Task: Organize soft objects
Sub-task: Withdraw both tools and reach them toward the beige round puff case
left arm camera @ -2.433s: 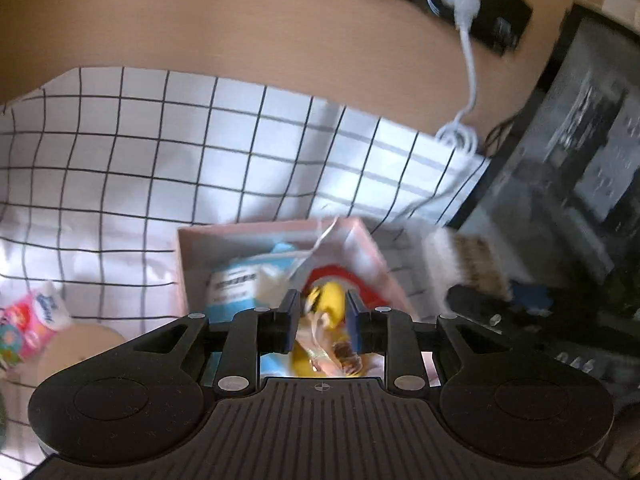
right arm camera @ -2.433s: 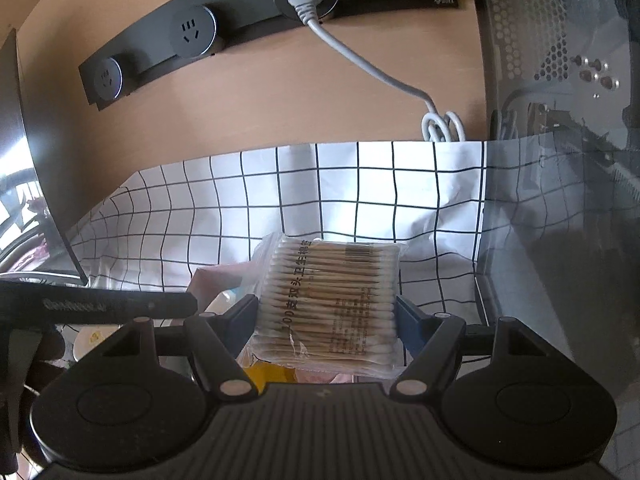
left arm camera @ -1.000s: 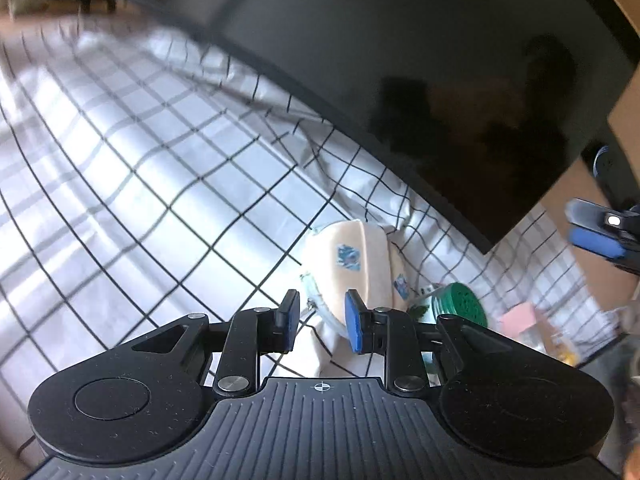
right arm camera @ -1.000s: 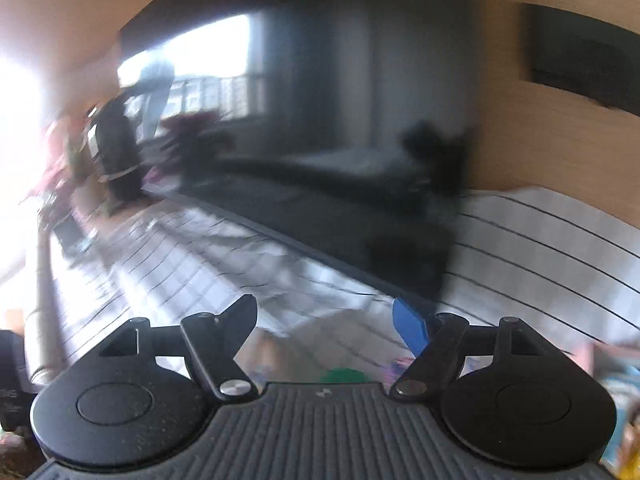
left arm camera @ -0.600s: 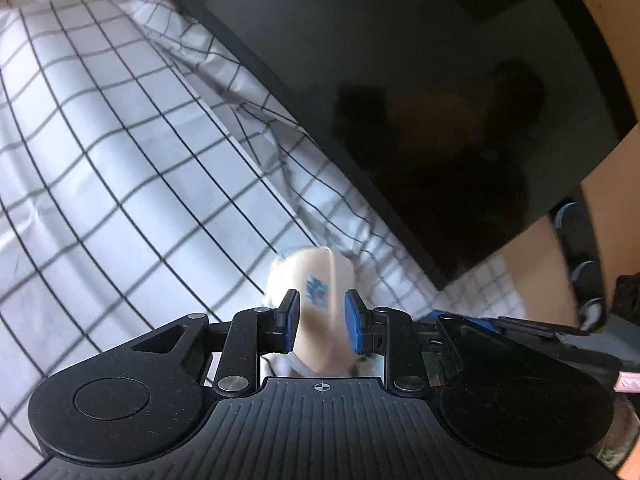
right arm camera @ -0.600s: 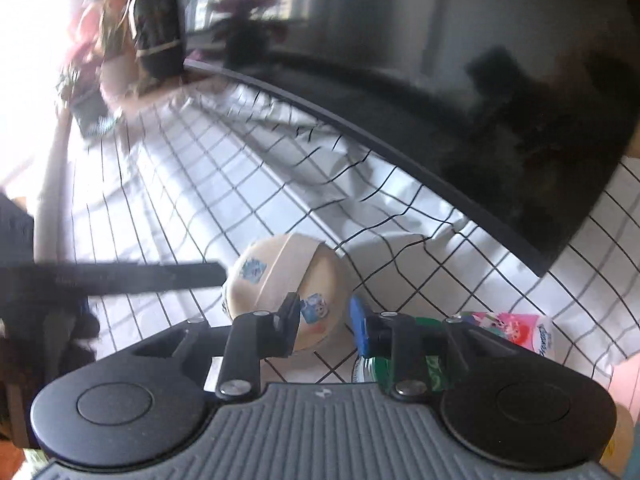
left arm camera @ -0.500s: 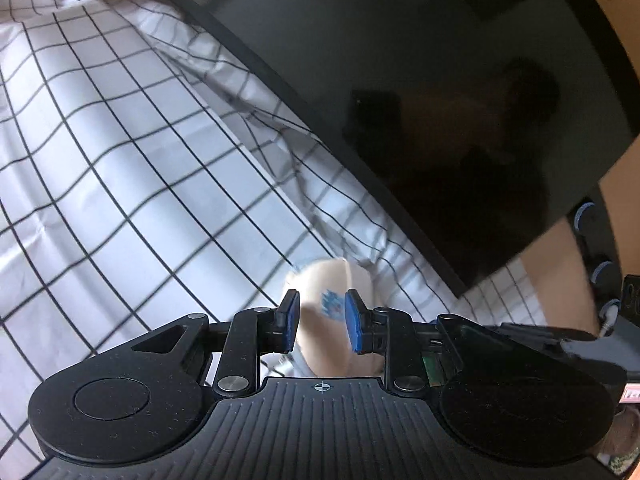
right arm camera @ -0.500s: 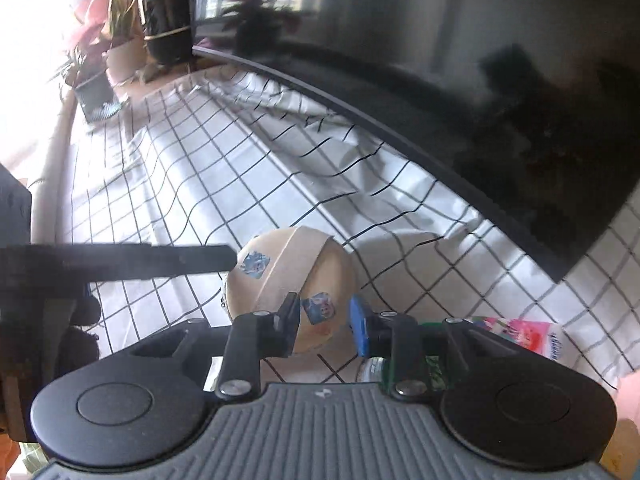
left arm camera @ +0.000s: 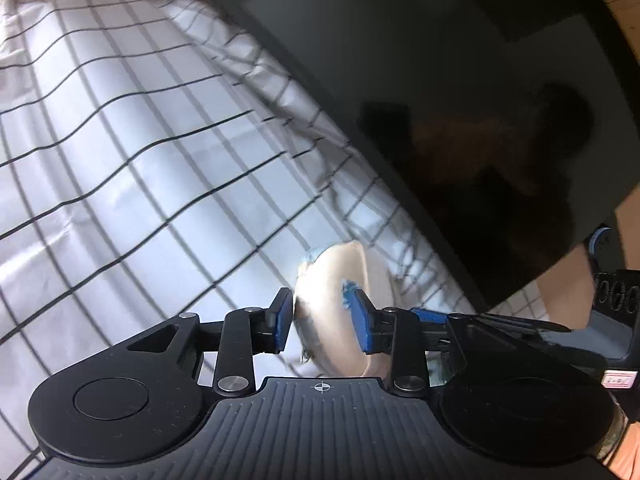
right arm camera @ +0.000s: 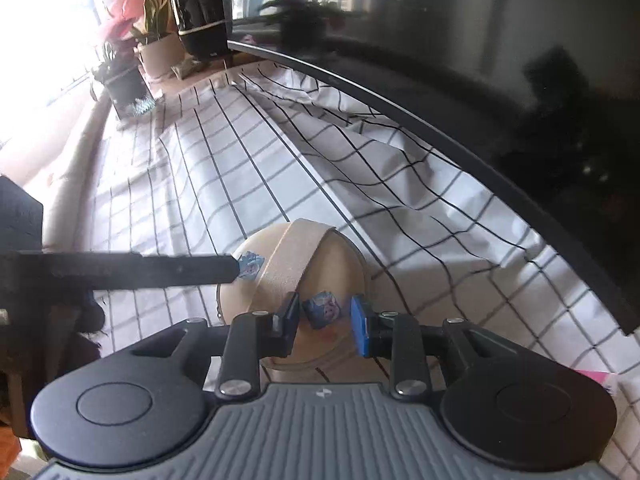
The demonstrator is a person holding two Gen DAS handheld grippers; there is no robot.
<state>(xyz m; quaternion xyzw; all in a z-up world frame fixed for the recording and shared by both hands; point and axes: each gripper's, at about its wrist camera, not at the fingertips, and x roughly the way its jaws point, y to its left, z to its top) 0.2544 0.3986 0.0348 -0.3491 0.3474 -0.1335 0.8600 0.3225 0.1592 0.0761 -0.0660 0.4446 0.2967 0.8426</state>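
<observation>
both hand-held grippers perhaps astride pouch

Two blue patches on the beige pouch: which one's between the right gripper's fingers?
The lower patch, right of the strap, shows between the right gripper fingers. The other patch lies left of the strap, higher up.

2 close wrist views, shared beige pouch

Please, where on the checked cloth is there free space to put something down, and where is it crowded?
Free: the wide checked cloth between the round beige pad and the potted plants. Crowded: around the pad, where the left gripper, its jaws opening, and the right gripper meet, close to the dark monitor.
</observation>
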